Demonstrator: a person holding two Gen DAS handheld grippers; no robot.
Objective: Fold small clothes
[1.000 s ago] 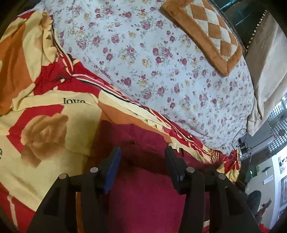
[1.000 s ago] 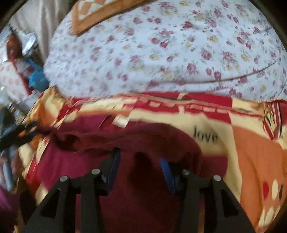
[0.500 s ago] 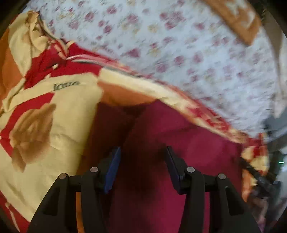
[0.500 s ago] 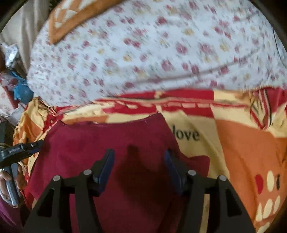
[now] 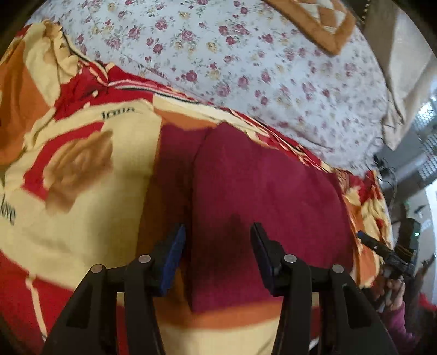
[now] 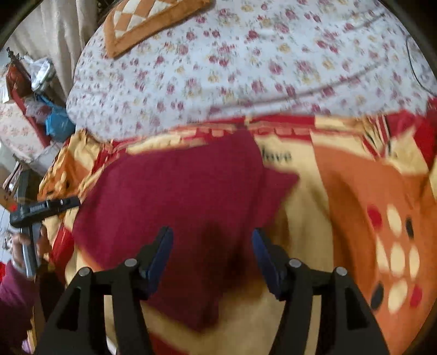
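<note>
blanket lettering [image 6: 275, 156] blurred, patchwork cushion [image 5: 322, 21] cut off

Garment [image 5: 267, 196] lay flat on blanket [image 5: 82, 204], near blanket's far edge. Blanket spread over bed; sheet [image 5: 245, 68] stretched behind it to bed's far side. Cushion [image 5: 322, 24] sat on sheet near far edge. Left gripper [image 5: 218, 245] hung over garment's left edge, right gripper [image 6: 213, 251] over its right part. Clutter [image 6: 41, 82] stood beyond bed's left edge in right wrist view.

Patterned blanket [image 5: 82, 224] lies bare beside the maroon cloth [image 5: 259, 191]; floral pillow [image 5: 245, 68] blocks beyond
</note>
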